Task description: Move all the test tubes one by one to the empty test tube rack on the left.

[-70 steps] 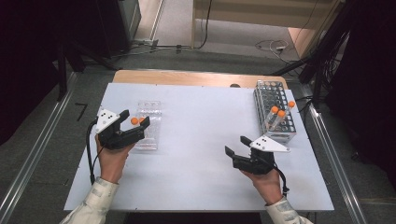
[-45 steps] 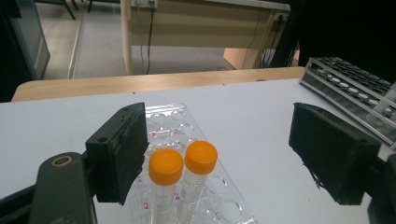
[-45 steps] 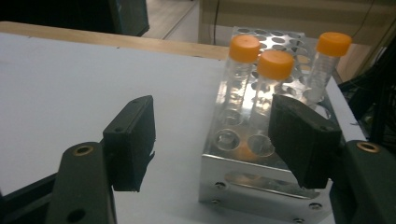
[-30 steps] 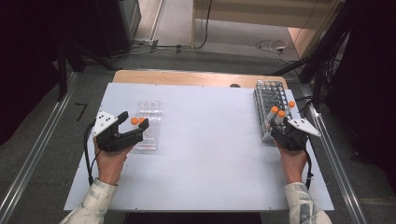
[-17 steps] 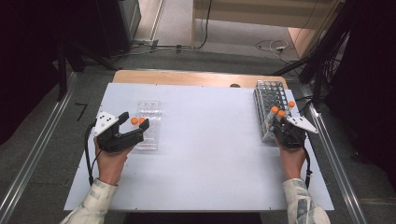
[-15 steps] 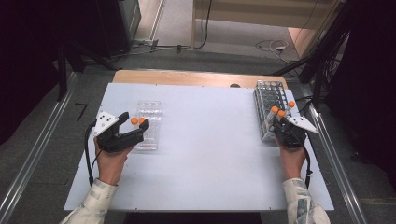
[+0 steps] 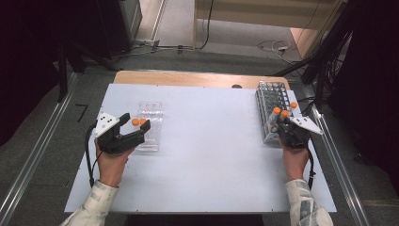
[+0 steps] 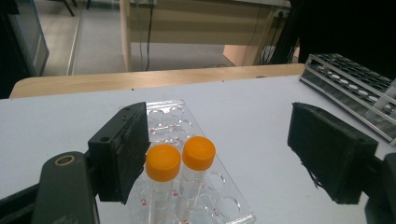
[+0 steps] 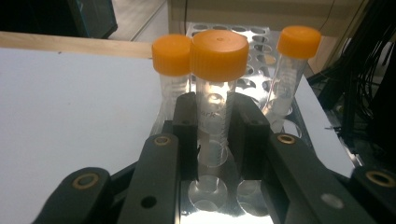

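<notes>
A pale, matte desk (image 7: 202, 155) with a bare wooden strip along its far edge stands on a grey carpeted floor (image 7: 42, 155), with metal rails running down either side, cables trailing across the floor beyond, and a light wooden cabinet at the back of a dim room. At the desk's right edge sits a metal tube rack (image 7: 272, 109) holding three orange-capped clear tubes. The right tool (image 9: 214, 135) has just been closing and now clamps the nearest of them, the gripped tube (image 9: 215, 93), which stands upright in the rack with its cap above the jaws; faint printed lettering and graduation marks run down its wall, too blurred to read. On the left of the desk lies a clear plastic tray (image 8: 187, 154) with round wells and small red numerals, one reading like "2". Two orange-capped tubes (image 8: 180, 172) stand in it side by side. The left tool (image 8: 224, 163) hangs wide open around them, its left pad just beside one cap, gripping nothing.
</notes>
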Demonstrator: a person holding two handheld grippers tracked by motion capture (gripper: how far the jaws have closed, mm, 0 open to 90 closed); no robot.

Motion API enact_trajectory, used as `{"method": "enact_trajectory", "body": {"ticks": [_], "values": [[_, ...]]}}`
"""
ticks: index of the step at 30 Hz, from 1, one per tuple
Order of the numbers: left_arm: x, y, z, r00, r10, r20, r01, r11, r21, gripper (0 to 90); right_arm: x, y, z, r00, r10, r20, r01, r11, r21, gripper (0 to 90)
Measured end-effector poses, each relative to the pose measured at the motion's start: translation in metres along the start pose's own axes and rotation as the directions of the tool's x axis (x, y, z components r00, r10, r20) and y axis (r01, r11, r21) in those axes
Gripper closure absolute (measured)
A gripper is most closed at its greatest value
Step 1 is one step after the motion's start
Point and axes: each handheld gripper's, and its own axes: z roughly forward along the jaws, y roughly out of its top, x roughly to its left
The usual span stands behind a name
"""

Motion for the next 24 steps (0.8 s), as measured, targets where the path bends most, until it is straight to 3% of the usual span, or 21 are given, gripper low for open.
{"method": "enact_trajectory", "body": {"ticks": [16, 24], "values": [[0.000, 0.000, -0.001, 1.0000, -0.002, 0.000, 0.002, 1.0000, 0.000, 20.9, -0.001, 0.023, -0.027, 0.9995, 0.031, -0.008, -0.031, 0.995, -0.091, 72.2], [0.001, 0.002, -0.003, 1.0000, -0.005, 0.002, 0.005, 1.0000, -0.008, 20.9, 0.003, 0.031, -0.048, 0.9989, 0.019, -0.044, -0.024, 0.993, -0.118, 72.2]]}}
